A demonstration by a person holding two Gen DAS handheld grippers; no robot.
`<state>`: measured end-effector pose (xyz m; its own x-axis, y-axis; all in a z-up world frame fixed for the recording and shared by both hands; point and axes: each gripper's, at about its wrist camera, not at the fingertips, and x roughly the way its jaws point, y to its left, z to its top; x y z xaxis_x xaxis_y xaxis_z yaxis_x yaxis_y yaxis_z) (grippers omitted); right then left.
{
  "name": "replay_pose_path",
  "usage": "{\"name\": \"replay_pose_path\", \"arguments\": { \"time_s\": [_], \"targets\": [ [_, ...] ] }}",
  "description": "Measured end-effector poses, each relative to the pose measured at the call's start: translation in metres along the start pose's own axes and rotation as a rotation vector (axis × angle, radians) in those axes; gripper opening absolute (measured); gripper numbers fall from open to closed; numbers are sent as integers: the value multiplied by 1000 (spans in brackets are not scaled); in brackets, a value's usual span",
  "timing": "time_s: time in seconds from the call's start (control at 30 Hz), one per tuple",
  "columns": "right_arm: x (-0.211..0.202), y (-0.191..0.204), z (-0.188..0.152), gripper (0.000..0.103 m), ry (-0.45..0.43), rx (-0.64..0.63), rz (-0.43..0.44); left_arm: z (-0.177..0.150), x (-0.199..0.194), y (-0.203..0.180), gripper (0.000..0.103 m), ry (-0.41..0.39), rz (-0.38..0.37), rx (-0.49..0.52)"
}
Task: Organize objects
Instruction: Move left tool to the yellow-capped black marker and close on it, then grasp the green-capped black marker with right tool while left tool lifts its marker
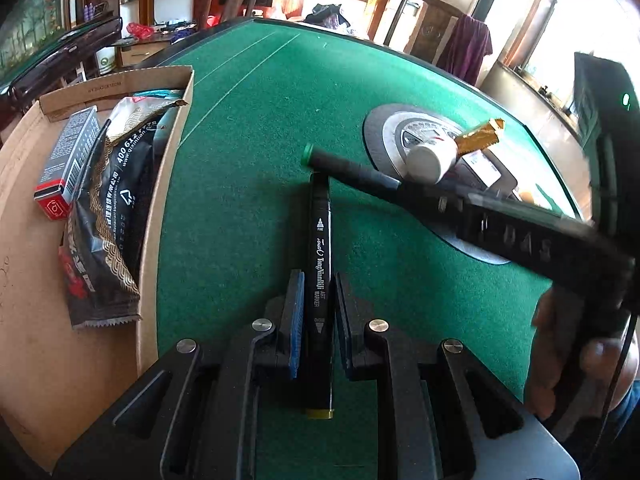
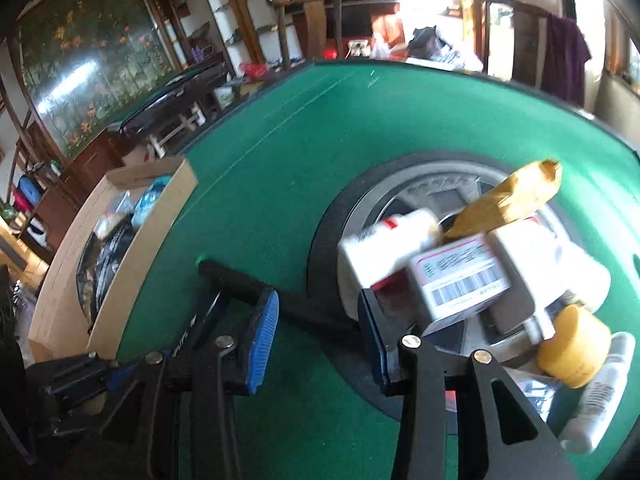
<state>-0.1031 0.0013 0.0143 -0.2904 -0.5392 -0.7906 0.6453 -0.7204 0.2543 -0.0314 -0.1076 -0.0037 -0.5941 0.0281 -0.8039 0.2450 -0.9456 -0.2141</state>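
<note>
A black art marker point(image 1: 320, 264) lies on the green felt table point(image 1: 248, 152), pointing away from me. My left gripper point(image 1: 318, 312) straddles it with its blue pads point(image 1: 297, 312) slightly apart from the barrel on both sides, so it is open. A second black marker with a green end cap point(image 1: 344, 166) lies across the first one's far tip; it also shows in the right wrist view point(image 2: 240, 282). My right gripper point(image 2: 320, 336) hangs open above this marker. Its body point(image 1: 532, 236) crosses the left wrist view.
A cardboard box point(image 1: 160, 208) at the left holds snack bags point(image 1: 108, 216) and a small carton point(image 1: 66, 160). A round turntable point(image 2: 332, 264) at the right carries a pile of bottles, boxes and a gold packet point(image 2: 508, 200). Chairs stand beyond the table's far edge.
</note>
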Motion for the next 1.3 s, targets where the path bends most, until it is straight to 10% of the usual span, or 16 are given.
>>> {"name": "replay_pose_path", "arguments": {
  "time_s": [0.33,0.47,1.3],
  "targets": [
    [5,34,-12,41,11,-142,-47,-5,-1,2,15,-11,8,11],
    [16,41,-13,13,-4,-192,-137,-5,1,0,15,-29,30,25],
    [-57,37,-38,13,-125,92,-73,-16,-33,-8,14,-194,52,96]
  ]
}}
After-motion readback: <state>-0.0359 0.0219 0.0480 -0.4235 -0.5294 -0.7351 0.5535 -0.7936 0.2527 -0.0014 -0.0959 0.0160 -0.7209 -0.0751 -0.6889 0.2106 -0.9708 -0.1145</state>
